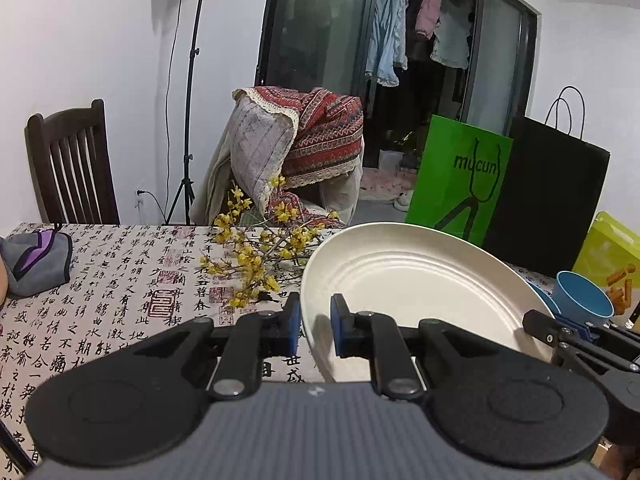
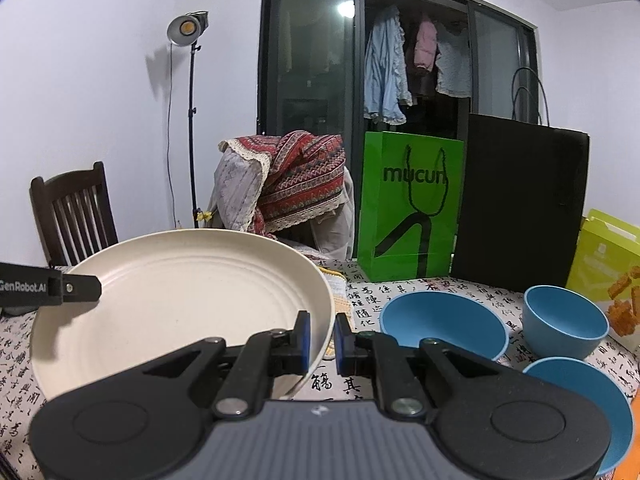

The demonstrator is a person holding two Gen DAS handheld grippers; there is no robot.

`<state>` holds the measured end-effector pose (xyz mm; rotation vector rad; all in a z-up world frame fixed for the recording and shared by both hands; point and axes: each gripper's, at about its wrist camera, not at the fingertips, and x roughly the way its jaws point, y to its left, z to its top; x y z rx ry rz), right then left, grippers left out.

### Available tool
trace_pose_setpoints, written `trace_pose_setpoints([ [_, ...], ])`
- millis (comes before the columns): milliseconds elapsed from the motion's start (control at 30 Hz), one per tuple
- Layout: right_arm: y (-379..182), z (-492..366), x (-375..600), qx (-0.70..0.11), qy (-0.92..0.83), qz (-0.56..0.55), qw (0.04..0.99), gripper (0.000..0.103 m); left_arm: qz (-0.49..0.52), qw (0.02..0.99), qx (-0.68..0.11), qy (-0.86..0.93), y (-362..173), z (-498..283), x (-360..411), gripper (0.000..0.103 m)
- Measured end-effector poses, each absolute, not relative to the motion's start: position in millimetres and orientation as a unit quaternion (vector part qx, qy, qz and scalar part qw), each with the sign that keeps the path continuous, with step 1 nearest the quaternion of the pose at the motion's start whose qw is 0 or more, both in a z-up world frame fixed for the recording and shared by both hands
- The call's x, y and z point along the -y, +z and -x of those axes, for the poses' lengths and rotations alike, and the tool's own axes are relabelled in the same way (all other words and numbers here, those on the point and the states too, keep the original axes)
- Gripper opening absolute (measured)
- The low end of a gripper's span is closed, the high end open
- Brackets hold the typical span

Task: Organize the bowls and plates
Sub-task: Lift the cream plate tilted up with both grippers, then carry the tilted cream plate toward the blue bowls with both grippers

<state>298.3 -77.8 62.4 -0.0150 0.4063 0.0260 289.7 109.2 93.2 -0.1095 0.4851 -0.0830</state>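
1. Left wrist view: I see my left gripper (image 1: 315,330) pinched almost closed on the left rim of a round, cream, matte plate (image 1: 420,280) with concentric ridges, lifted tilted above the calligraphy-print worktop (image 1: 120,280).
2. Right wrist view: my right gripper (image 2: 322,342) is nearly closed on the plate's (image 2: 180,300) right rim; three smooth blue bowls (image 2: 444,320) sit to its right on the worktop.
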Motion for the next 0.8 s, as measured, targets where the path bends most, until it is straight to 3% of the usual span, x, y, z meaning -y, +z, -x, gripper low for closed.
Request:
trace_pose_setpoints([
  [800,60,-278,89,-0.186,-0.008,-0.011,0.982,0.012,0.026,0.973,-0.222,-0.053,96,-273,-94,0.015],
])
